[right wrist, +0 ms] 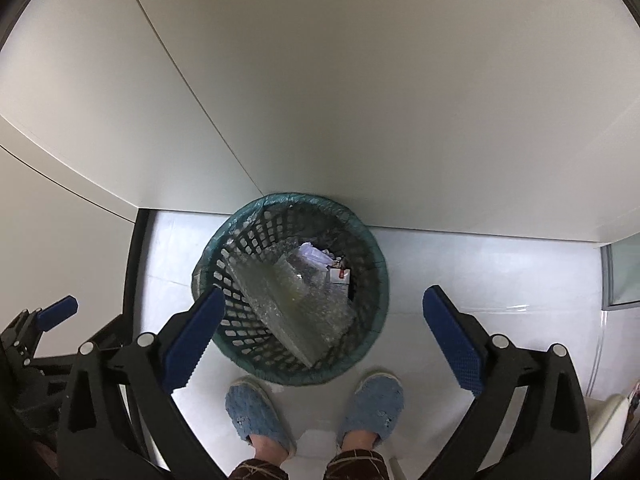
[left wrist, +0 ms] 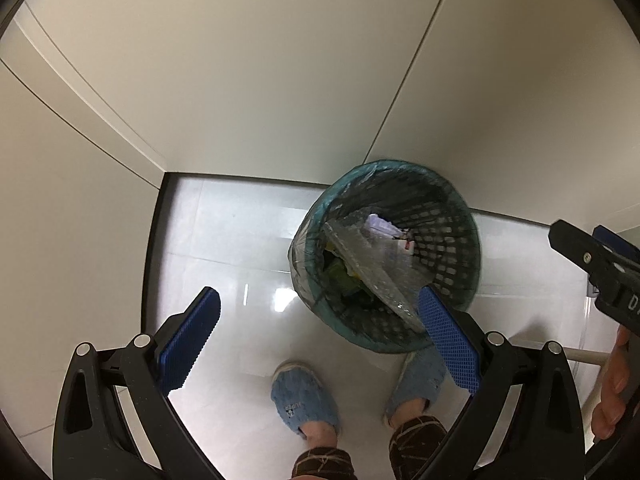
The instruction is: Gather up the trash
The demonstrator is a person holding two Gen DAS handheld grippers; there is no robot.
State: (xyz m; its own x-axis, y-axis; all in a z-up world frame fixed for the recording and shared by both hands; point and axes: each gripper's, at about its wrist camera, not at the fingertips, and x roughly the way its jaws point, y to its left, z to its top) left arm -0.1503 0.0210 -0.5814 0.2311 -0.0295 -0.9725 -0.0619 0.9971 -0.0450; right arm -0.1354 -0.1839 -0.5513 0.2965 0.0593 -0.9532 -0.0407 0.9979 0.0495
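A black mesh waste basket [left wrist: 452, 256] lined with a teal plastic bag stands on the white floor against the wall; it also shows in the right wrist view [right wrist: 240, 248]. It holds a sheet of bubble wrap [right wrist: 296, 304], white paper and small wrappers; the bubble wrap also shows in the left wrist view [left wrist: 372, 264]. My left gripper [left wrist: 320, 320] is open and empty above the floor, its right finger over the basket's near rim. My right gripper [right wrist: 324, 320] is open and empty above the basket. Each gripper shows at the edge of the other's view.
The person's feet in blue slippers [right wrist: 256, 416] stand just in front of the basket. Pale wall panels [right wrist: 360, 100] rise behind it. A black baseboard [left wrist: 154, 248] runs along the left. A white fixture edge [right wrist: 608, 412] sits at the right.
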